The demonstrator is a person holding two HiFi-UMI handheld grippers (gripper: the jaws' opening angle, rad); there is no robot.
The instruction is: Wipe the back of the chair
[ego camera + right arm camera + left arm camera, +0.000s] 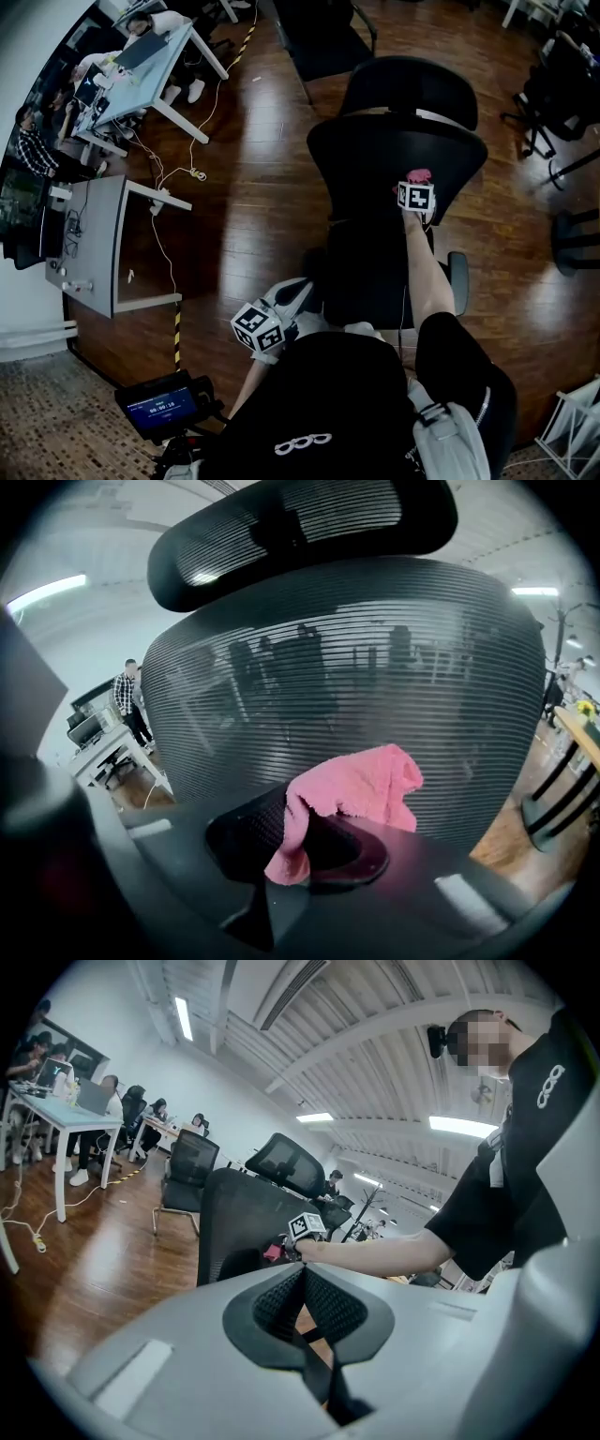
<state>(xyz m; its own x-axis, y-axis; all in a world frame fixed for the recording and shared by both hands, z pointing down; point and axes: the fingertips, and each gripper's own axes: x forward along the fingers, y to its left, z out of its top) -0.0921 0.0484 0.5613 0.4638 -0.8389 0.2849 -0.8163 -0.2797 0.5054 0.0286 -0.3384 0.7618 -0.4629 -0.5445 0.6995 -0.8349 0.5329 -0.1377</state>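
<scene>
We are clamping the right hand-held gripper on a pink cloth. One end of it is sitting pinched between the jaws while the rest is bunching up over them. We are holding it right up at the black mesh back of the chair, on its upper part, just below the headrest. Whether the cloth is actually pressing on the mesh we cannot tell. Our right arm is hanging stretched out above the seat. We are holding the left hand-held gripper clenched on nothing, its jaws meeting, and carrying it low beside our body, well apart from the chair back. The chair is standing on a dark wooden floor. Off to our left a grey bench is standing near the wall, and farther off people are sitting at a light bench.
</scene>
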